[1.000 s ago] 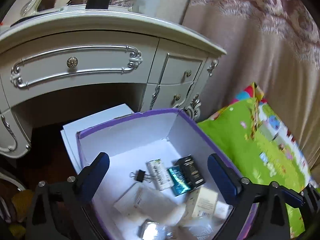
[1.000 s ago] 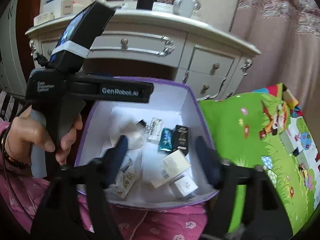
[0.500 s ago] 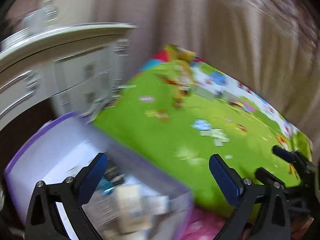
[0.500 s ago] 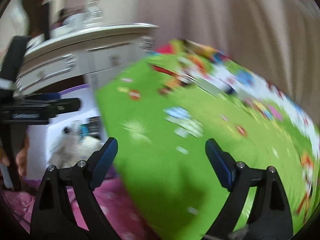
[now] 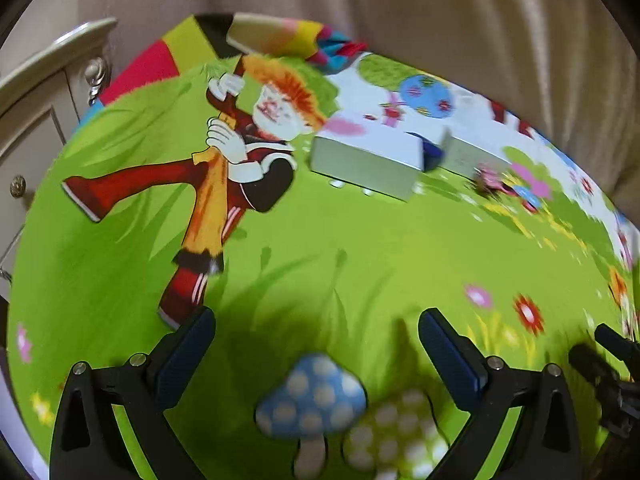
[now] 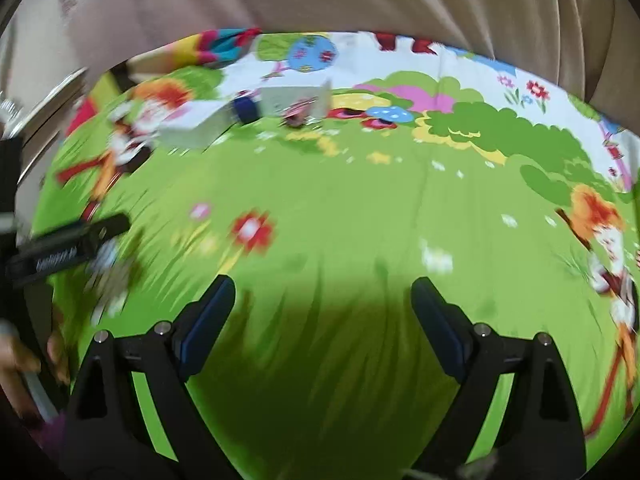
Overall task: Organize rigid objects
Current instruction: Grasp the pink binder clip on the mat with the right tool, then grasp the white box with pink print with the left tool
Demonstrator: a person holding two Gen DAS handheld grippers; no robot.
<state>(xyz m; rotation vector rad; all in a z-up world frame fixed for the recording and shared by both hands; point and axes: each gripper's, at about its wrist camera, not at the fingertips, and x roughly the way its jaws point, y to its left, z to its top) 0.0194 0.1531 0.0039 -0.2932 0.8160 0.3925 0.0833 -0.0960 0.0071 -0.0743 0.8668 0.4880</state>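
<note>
- The left gripper hangs over the green play mat with its blue-padded fingers spread wide; nothing lies between them and they touch nothing.
- The right gripper is also over the play mat, its fingers standing wide apart and empty; its jaws have just been opening.
- A white box lies on the mat beyond the left gripper, well apart from its fingers, just beside the printed cartoon figure.
- A second white box sits just beside the first, with a small dark blue thing between them; what it is cannot be told.
- In the right wrist view the same boxes lie far off on the mat, blurred.
- A small pinkish object rests near the second box, too blurred to name.
- The person's hand shows at that view's left edge, holding the left gripper's handle.
</note>
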